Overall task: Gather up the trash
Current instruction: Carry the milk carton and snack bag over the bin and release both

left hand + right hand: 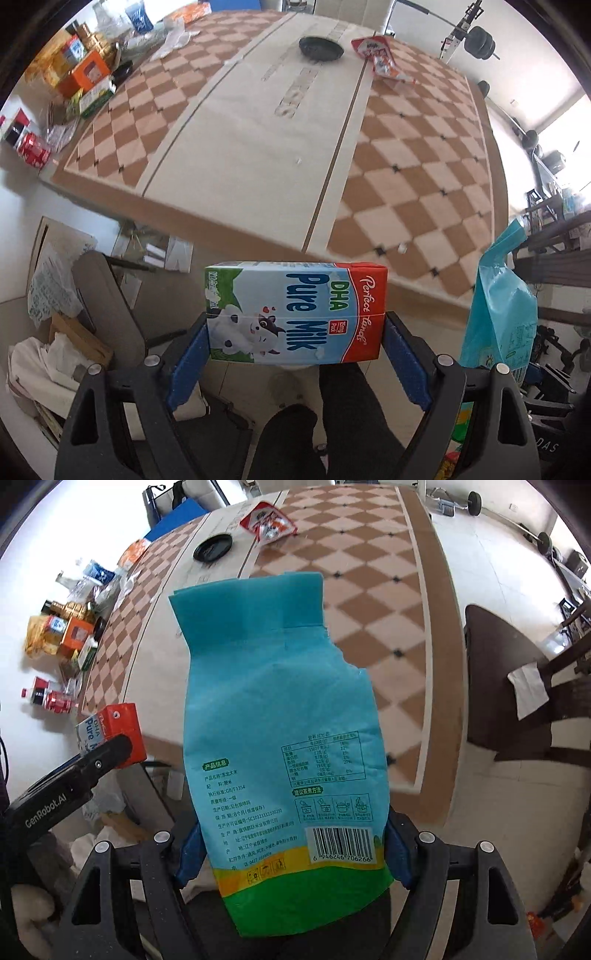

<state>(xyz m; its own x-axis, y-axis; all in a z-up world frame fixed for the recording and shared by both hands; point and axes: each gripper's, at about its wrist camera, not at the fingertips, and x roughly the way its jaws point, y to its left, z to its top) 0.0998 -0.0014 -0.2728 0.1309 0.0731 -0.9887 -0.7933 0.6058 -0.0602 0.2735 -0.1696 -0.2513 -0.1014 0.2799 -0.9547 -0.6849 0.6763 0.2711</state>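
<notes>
A blue, white and red "Pure Milk" carton (295, 295) lies sideways between the blue pads of my left gripper (296, 323), which is shut on it past the table's near edge. My right gripper (293, 827) is shut on the lower part of a tall turquoise rice bag (273, 686) with a torn side; the bag stands upright over the table edge. Each view shows the other's load: the bag (502, 306) at the right, the carton (110, 731) at the left. A red snack wrapper (380, 59) (267, 522) lies on the far part of the table.
The table (406, 177) has a brown checked cloth. A black round lid (319, 48) sits near the wrapper. Boxes, bottles and a red can (33, 151) crowd the table's left end. A dark chair (491, 709) bearing a white tissue stands right. Paper clutter covers the floor (55, 280).
</notes>
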